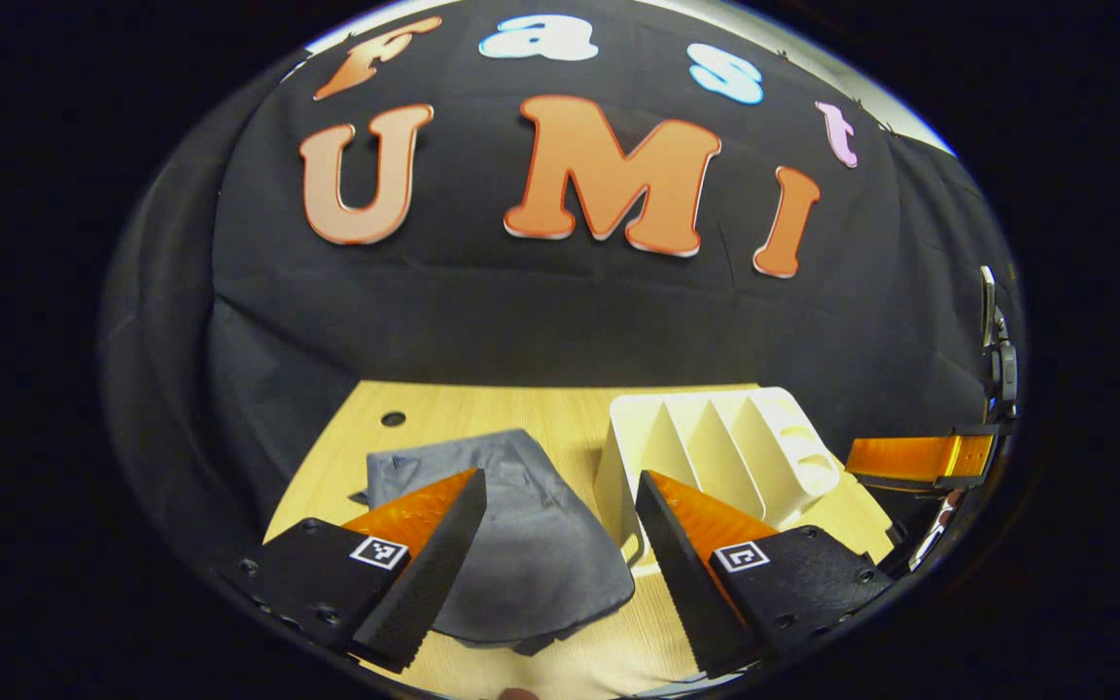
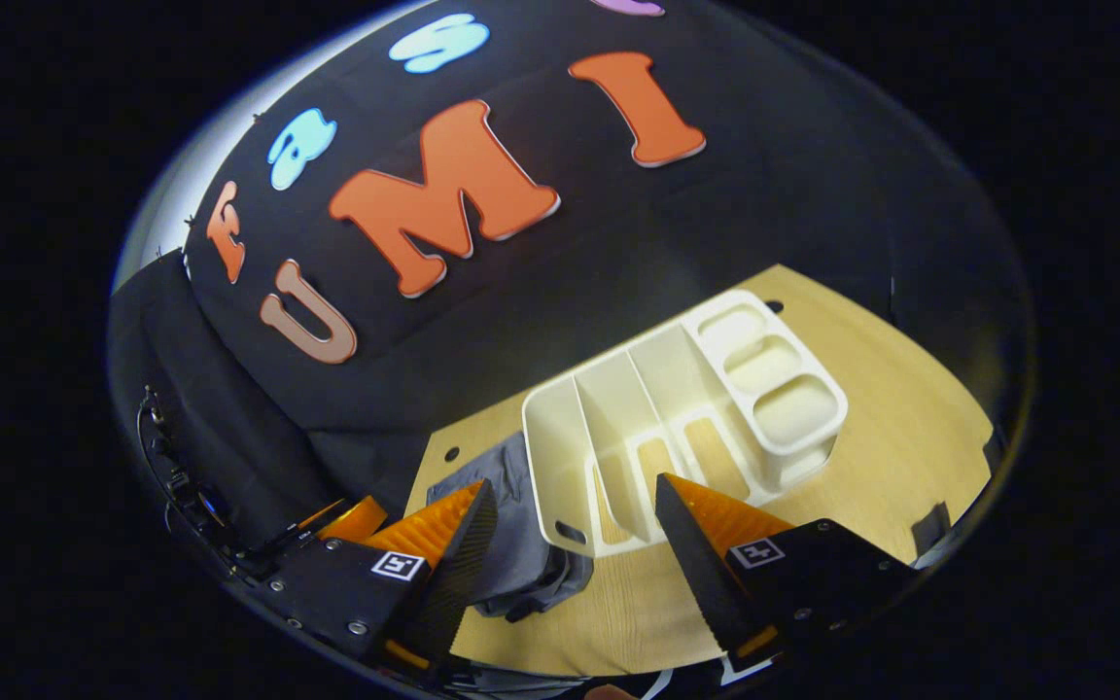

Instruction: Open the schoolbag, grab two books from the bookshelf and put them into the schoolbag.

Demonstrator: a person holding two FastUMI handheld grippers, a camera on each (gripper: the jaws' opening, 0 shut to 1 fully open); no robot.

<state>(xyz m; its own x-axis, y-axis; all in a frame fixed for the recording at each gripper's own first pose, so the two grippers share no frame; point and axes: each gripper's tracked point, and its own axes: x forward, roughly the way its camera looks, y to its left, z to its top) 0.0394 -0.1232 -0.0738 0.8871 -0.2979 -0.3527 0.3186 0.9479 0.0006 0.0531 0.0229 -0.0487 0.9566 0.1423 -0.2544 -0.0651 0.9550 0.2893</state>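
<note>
Left gripper [image 1: 560,554], black-padded with orange fingers, spread wide and holding nothing, poised above the flat grey fabric schoolbag [image 1: 511,544] on the pale wooden table [image 1: 443,413]. Right gripper [image 2: 575,569] likewise spread and empty, aimed at the cream plastic bookshelf with upright dividers [image 2: 686,418], also seen in the left gripper view [image 1: 725,457]. Schoolbag lying limp just beside the bookshelf on its left, seemingly touching its base; seen again in the right gripper view [image 2: 521,554], partly tucked behind the shelf's near corner.

No books to be made out in any slot; from both views the compartments look bare, so hard to say where the two books stand.

Likely trouble, judged from the layout: soft cloth bunching or sliding instead of opening if pinched on one layer only; bag dragging against the light shelf and shifting or tipping it, given how close they sit; both tools crowding one small area and colliding.

Count: two grippers, one schoolbag, one bookshelf with three long slots and three small round-cornered wells, no visible books.
</note>
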